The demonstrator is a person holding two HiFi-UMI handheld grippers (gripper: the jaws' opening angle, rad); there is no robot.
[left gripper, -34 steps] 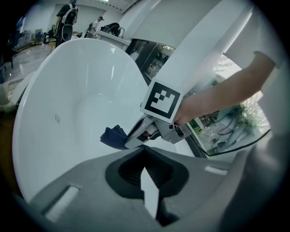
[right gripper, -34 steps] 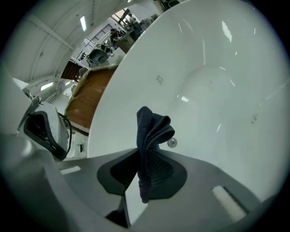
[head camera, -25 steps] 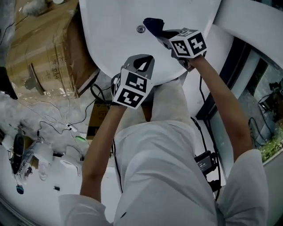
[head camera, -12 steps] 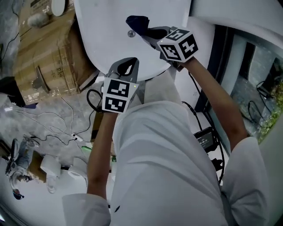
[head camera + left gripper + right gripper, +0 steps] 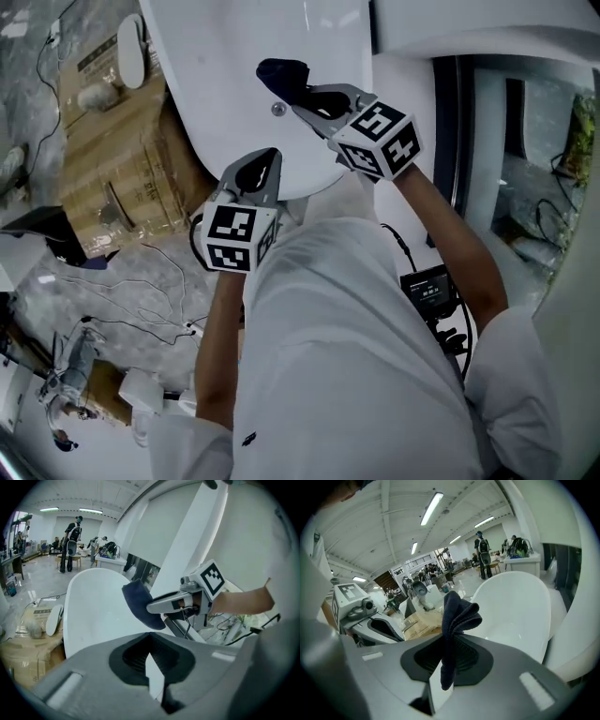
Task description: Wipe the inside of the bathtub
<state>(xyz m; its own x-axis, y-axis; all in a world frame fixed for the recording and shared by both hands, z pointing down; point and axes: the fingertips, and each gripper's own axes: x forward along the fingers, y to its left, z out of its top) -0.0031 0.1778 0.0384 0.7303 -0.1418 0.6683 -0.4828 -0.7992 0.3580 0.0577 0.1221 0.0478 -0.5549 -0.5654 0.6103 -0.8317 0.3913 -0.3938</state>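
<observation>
The white bathtub (image 5: pixel 216 56) fills the top of the head view, its rounded near end toward me. My right gripper (image 5: pixel 302 92) reaches over that end, shut on a dark blue cloth (image 5: pixel 280 73) that hangs just past the round metal fitting (image 5: pixel 277 110) on the tub wall. In the right gripper view the cloth (image 5: pixel 458 613) sticks up, bunched, from between the jaws, with the bathtub (image 5: pixel 520 606) beyond. My left gripper (image 5: pixel 262 164) hovers at the tub's near rim, shut with nothing in it. In the left gripper view the right gripper (image 5: pixel 154 606) and the cloth (image 5: pixel 136 602) show above the bathtub (image 5: pixel 93 616).
A wrapped cardboard box (image 5: pixel 112 159) stands against the tub's left side. Loose cables (image 5: pixel 141 281) and small items lie on the floor at left. A dark glass door frame (image 5: pixel 459 122) and a black device (image 5: pixel 427 291) are at right. People stand far off in the hall.
The head view has swung, so the tub sits further left and lower. The right gripper has carried the cloth slightly further past the metal fitting. The left gripper stays at the rim.
</observation>
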